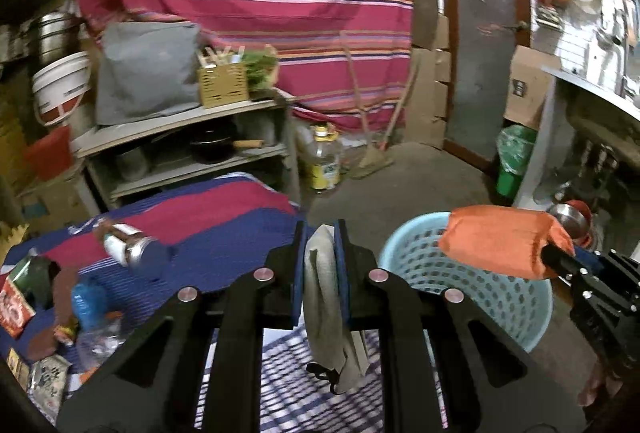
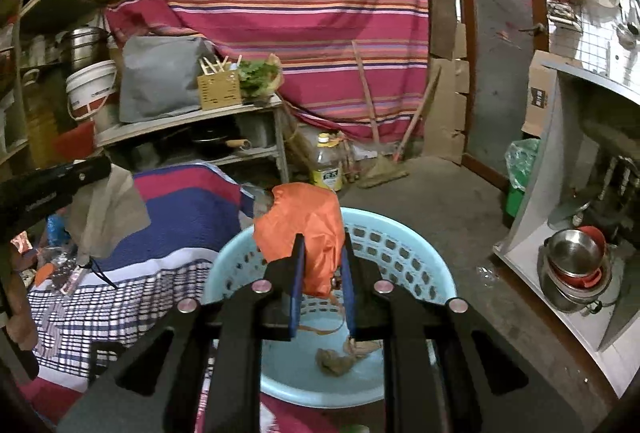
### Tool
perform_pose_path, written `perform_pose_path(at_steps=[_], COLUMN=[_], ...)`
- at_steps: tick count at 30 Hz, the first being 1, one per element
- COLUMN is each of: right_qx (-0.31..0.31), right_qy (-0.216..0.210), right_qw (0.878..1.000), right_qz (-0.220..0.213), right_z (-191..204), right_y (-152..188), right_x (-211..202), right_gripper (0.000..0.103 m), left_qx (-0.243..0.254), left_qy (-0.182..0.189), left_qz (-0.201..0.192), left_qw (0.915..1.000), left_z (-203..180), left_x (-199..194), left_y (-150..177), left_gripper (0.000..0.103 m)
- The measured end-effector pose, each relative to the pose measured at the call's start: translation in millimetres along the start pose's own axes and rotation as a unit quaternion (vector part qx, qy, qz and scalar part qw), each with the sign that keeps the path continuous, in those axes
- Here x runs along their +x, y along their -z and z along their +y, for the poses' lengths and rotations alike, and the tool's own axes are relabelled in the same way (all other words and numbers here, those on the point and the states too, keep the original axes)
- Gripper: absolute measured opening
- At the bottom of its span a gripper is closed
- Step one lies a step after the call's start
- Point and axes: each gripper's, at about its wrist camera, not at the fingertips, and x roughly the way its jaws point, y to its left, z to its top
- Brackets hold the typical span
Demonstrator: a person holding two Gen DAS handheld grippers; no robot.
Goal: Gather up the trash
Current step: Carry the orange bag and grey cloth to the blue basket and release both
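Orange bag (image 2: pixel 304 229) is pinched in my right fingers (image 2: pixel 298 265) above the pale-blue basket (image 2: pixel 400 245), at three o'clock of my left fingers (image 1: pixel 300 253) clamping grey cloth (image 1: pixel 320 273).

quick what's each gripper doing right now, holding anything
left gripper: closed on a grey-beige cloth that hangs down between its fingers.
right gripper: closed on an orange bag, held over the light blue basket.

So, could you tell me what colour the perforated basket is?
Light blue basket, clearest in the right wrist view.
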Motion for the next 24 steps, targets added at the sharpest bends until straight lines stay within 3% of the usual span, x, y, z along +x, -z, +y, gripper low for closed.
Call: perform_pose_path(at_steps=[12,19,20,23,24], right_qx=[0.027,0.034,0.034,0.034,0.035], right_qy=[0.028,0.035,0.035,0.036,0.035], right_qw=[0.999,0.999,0.999,0.999,0.999], right_qz=[0.008,0.013,0.014,0.017,0.018], right_z=[-45.7,-53.7,-54.7,-56.9,-56.8], right_y=[7.9,10.7,11.7,14.1,14.9], right_x=[9.5,17.2,18.3,20.4,21.5], right_gripper=[0.017,0.017,0.017,0.017,0.017], left_qx=[0.016,0.035,0.036,0.035,0.032], left_qy=[0.055,0.063,0.063,0.053,0.052], left_qz=[0.014,0.013,0.017,0.019,0.018], left_qw=[0.9983,0.9973,0.9972,0.9978,0.998], left_z=[-68.5,-93.5,-94.6,-91.0,-88.2], left_x=[32.8,46.8,51.1,56.3,57.0], left_y=[-11.0,-15.8,-14.9,-12.3,-11.5], left_gripper=[0.013,0.015,0.02,0.046,0.05])
